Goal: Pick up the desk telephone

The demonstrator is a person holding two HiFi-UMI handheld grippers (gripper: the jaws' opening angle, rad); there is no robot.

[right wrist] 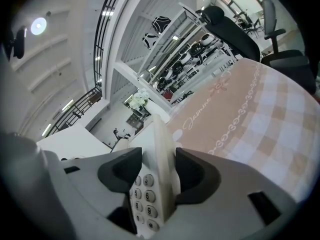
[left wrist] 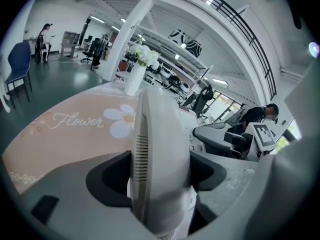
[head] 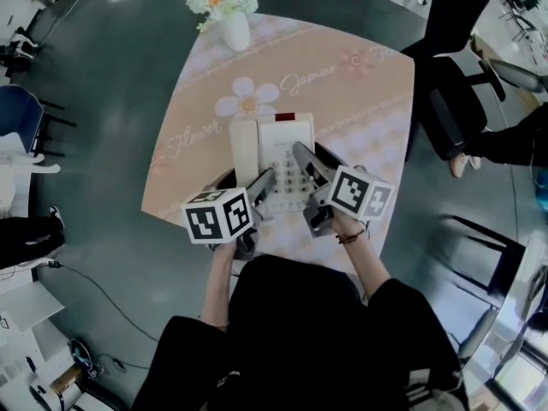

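A white desk telephone (head: 276, 154) sits at the middle of a peach flowered tablecloth (head: 342, 84), its handset (head: 244, 148) along its left side. My left gripper (head: 259, 188) comes in from the near left and is shut on the handset (left wrist: 161, 149), which fills the gap between its jaws. From the near right, my right gripper (head: 310, 168) is shut on the telephone's right edge (right wrist: 161, 154); the keypad (right wrist: 142, 194) shows just left of that edge. Whether the telephone is off the cloth I cannot tell.
A white vase of flowers (head: 229, 11) stands at the table's far edge, behind the telephone. Black office chairs (head: 454, 101) and a person's leg (head: 505, 144) are to the right of the table, and a blue chair (head: 17, 118) is at the left.
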